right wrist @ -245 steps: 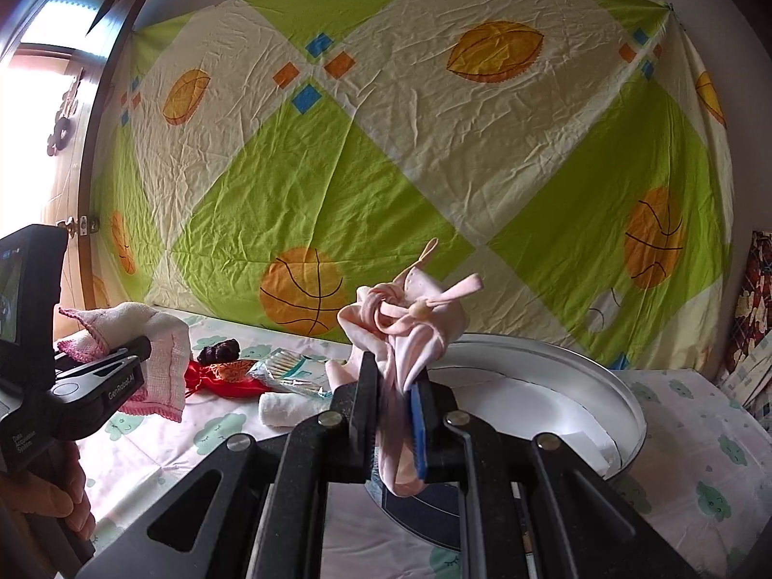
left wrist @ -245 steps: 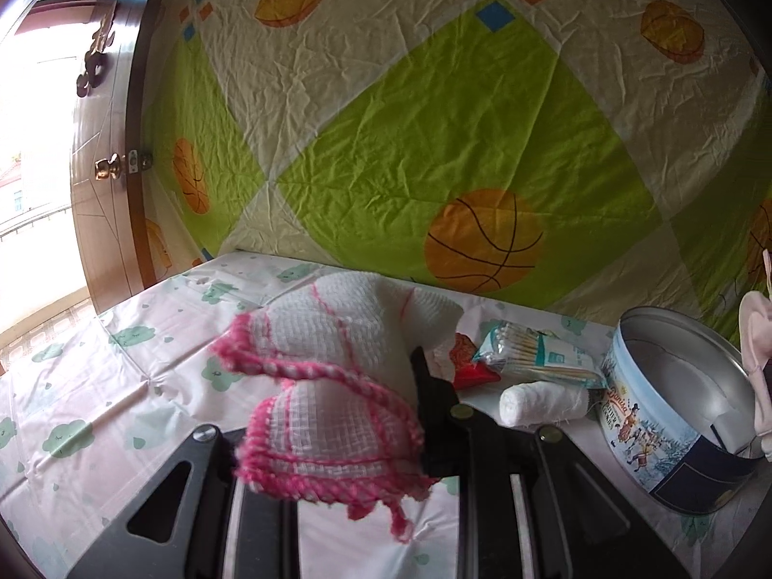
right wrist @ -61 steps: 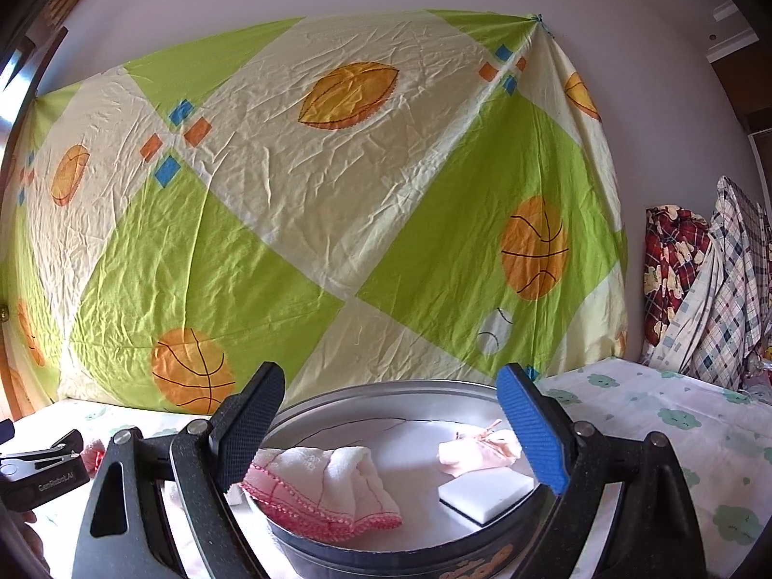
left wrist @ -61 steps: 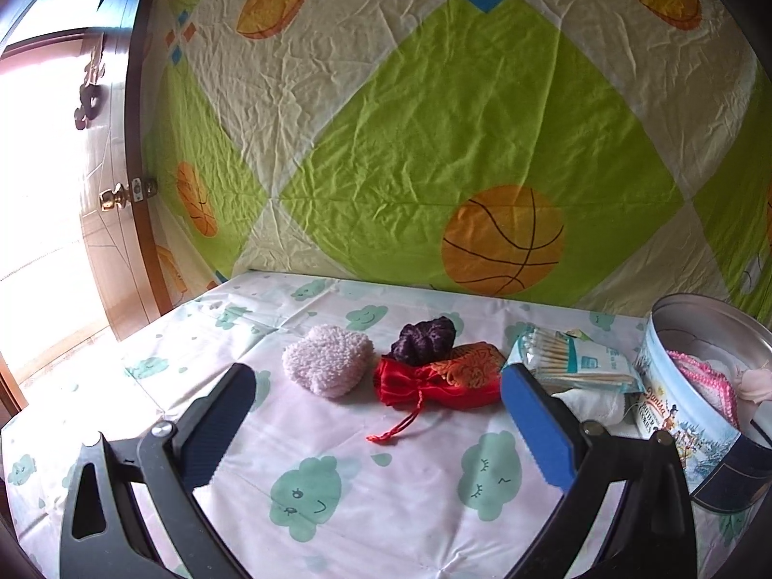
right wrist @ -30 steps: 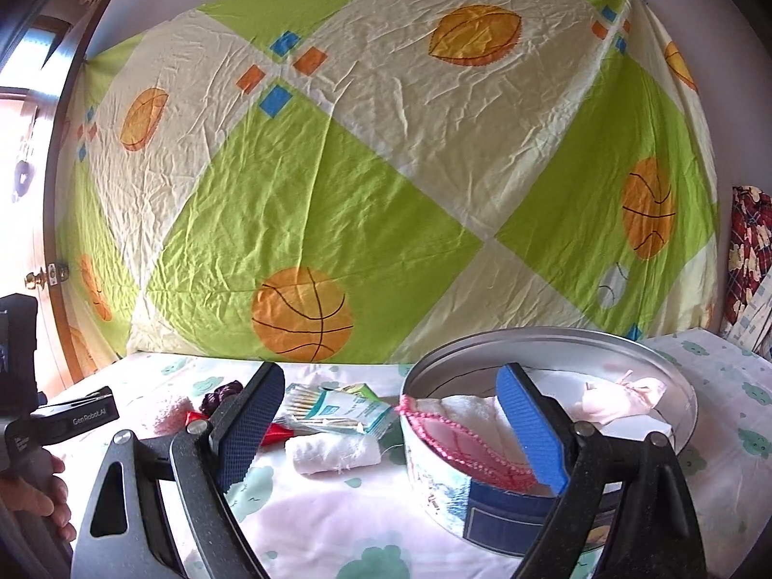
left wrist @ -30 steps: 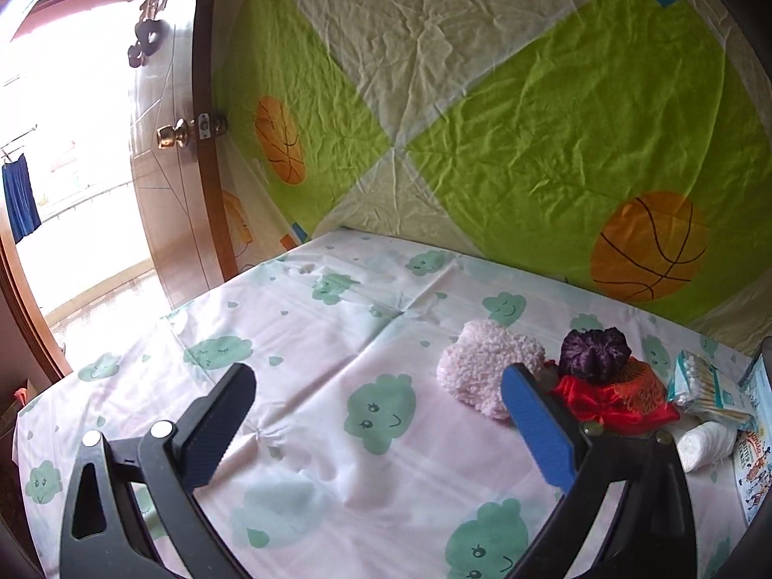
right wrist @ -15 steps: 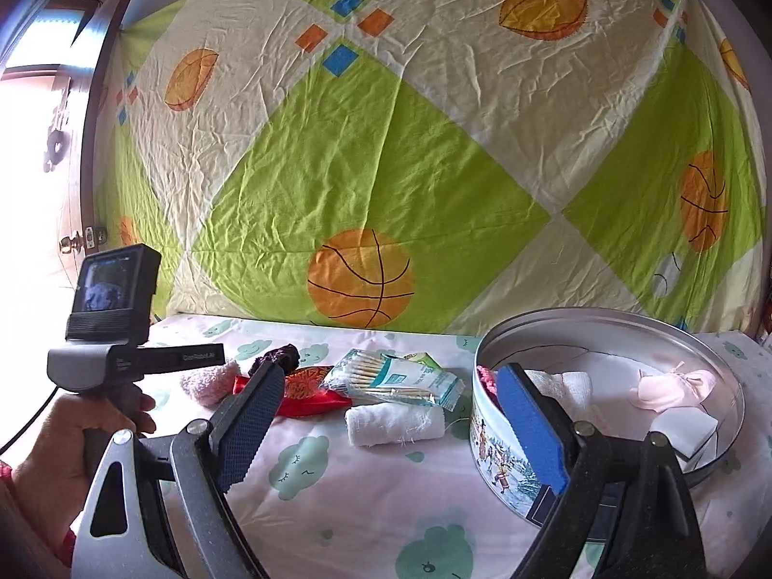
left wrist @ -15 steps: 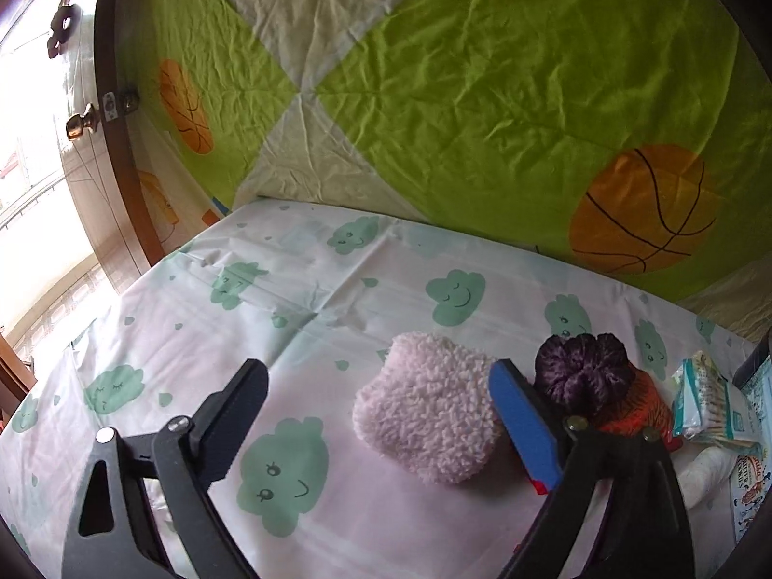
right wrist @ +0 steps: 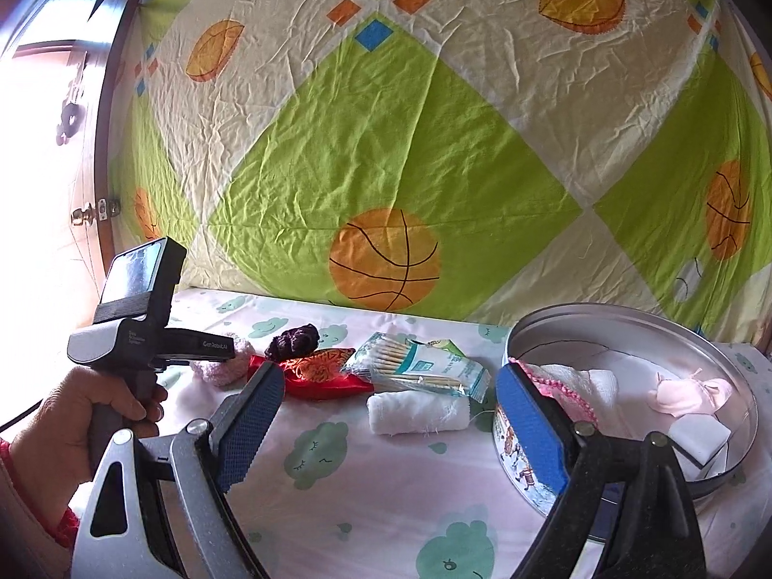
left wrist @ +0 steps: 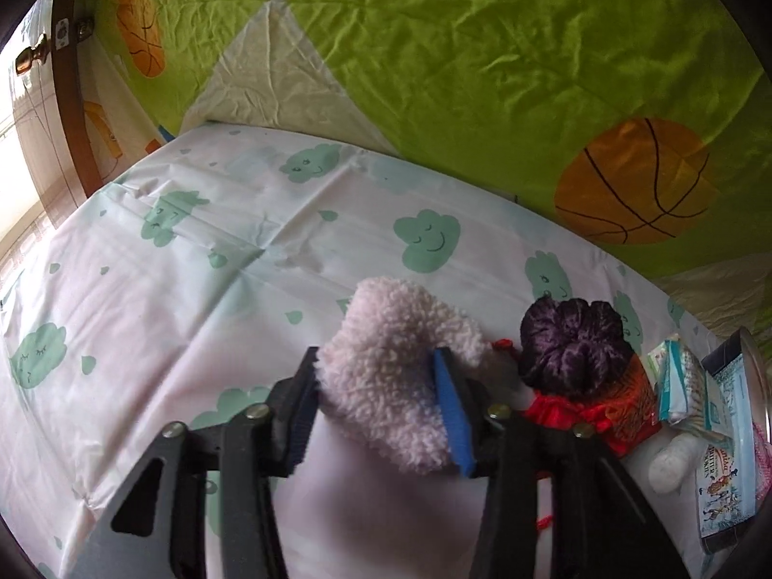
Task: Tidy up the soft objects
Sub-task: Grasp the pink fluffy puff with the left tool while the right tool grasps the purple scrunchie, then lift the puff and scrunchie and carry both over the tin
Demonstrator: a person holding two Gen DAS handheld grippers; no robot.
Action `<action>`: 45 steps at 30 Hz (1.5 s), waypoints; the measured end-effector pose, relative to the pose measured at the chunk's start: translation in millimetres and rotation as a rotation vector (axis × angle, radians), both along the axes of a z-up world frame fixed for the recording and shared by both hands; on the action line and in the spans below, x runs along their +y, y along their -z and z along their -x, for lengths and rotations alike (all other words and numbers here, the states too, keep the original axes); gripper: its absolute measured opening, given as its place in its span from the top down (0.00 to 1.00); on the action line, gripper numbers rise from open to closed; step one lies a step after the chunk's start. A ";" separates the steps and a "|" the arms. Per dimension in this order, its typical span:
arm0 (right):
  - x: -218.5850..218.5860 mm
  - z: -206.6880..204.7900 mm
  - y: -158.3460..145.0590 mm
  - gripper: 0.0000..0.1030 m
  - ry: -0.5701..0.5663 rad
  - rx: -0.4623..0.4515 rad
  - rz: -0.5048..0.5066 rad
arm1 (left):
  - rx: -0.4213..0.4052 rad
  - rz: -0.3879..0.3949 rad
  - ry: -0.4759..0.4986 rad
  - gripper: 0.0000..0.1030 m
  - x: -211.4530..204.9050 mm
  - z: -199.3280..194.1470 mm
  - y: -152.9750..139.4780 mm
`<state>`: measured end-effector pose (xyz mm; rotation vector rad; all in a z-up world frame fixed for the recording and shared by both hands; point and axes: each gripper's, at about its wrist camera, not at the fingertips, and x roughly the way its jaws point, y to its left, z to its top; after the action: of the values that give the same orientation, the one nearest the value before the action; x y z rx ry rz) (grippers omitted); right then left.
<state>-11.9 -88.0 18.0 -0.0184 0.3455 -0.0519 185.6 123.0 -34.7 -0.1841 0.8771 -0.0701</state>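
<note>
So this is the pick-up step for the next soft item. The left tongs (left wrist: 376,403) are closing around the fluffy pale-pink fleece pouch (left wrist: 393,381), and the blue pads already dent the fleece on both sides, so I'd call it grasped, or as near as makes no difference. The pouch lies on the worktop with the cloud-print sheet (left wrist: 193,260), just beside the dark purple velvet scrunchie (left wrist: 574,345), which sits on the red and orange brocade drawstring bag (left wrist: 613,415).

The right tongs (right wrist: 386,424) hang spread wide with nothing between them, near the round metal biscuit tin (right wrist: 641,328). The tin holds the white knitted cloth with pink trim (right wrist: 574,381), a small pink fabric bundle (right wrist: 685,395) and a white block.

Next move, I reckon: finish the squeeze, lift the pouch straight up so it doesn't drag the scrunchie or the bag's cord along, and carry it to the tin. Fleece squashes a lot, so a firm pinch looks wise.

Compared with a second ago, the left tongs were wide open and off to the side of the pouch; now they straddle it and have nearly shut. The right tongs haven't changed their spread.
</note>
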 end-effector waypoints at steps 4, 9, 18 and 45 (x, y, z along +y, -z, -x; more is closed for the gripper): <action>7.0 -8.5 0.8 0.14 -0.028 -0.002 -0.017 | -0.030 0.056 -0.031 0.82 10.9 5.2 -4.9; 22.5 -44.9 -4.7 0.15 -0.075 0.017 -0.028 | -0.123 0.075 -0.128 0.82 37.5 16.0 -25.0; 47.8 -145.2 14.1 0.15 -0.100 0.214 -0.056 | -0.208 0.006 -0.239 0.82 65.5 20.6 -43.0; 64.8 -108.5 2.7 0.62 -0.096 0.099 -0.006 | -0.269 -0.054 -0.264 0.82 60.5 31.5 -47.6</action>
<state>96.6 -23.2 15.3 -0.0319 0.4432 0.0449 154.1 183.5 12.9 -0.2327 0.5808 0.1719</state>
